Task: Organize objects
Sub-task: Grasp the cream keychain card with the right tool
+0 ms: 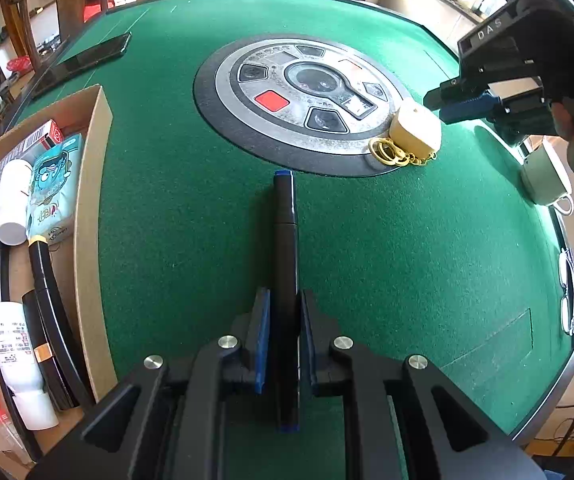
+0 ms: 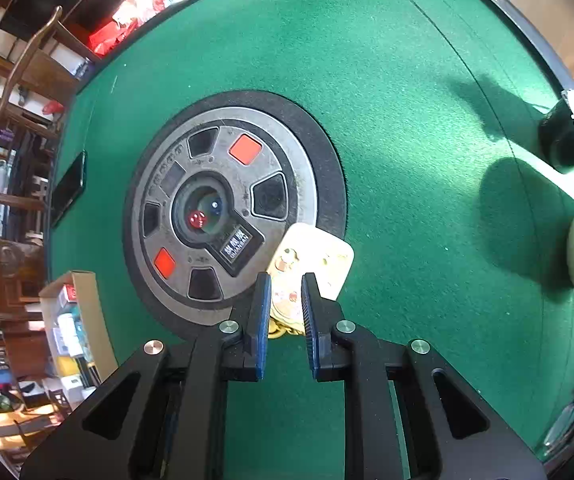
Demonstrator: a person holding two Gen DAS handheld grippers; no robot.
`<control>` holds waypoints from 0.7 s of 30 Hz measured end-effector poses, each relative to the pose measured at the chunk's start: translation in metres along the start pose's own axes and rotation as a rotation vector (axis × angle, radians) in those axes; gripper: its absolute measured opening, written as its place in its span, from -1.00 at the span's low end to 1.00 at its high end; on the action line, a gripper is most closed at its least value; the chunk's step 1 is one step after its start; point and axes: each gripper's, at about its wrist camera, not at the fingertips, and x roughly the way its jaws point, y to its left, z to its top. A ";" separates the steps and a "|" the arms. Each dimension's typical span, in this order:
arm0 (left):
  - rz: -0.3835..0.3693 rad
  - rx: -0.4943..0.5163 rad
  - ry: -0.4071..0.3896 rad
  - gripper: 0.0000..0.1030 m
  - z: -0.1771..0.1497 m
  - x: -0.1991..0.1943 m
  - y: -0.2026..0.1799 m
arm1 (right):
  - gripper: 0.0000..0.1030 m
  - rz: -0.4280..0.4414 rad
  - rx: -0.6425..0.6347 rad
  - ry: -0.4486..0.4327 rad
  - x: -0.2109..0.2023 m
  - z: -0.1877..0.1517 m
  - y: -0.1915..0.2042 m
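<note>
My left gripper (image 1: 285,308) is shut on a black marker (image 1: 285,240) with blue ends, which points away over the green felt. A cream rounded case (image 1: 415,128) with gold key rings (image 1: 387,152) lies at the edge of the table's round centre panel (image 1: 299,96). A person's hand holds my right gripper (image 1: 441,106) just right of and above that case, fingertips close together. In the right wrist view this gripper (image 2: 286,284) points down over the cream case (image 2: 319,256), shut, with nothing gripped between its pads.
A cardboard box (image 1: 91,184) at the left holds several items: tubes, packets, small cartons. A dark phone (image 1: 95,54) lies far left. A white cup (image 1: 543,176) and glasses (image 1: 567,292) sit near the right rim. A black object (image 2: 563,144) stands at the table edge.
</note>
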 end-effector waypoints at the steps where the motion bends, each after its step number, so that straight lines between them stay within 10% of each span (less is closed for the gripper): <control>1: -0.001 0.001 0.001 -0.73 0.000 0.000 0.000 | -0.72 -0.004 -0.003 0.006 0.000 -0.001 0.000; 13: -0.002 0.011 0.002 -0.73 0.001 0.000 0.000 | -0.71 -0.052 -0.076 -0.053 -0.022 -0.010 0.006; 21: -0.012 0.007 0.000 -0.73 0.000 0.000 0.001 | -0.70 0.085 0.084 0.005 -0.006 -0.002 -0.018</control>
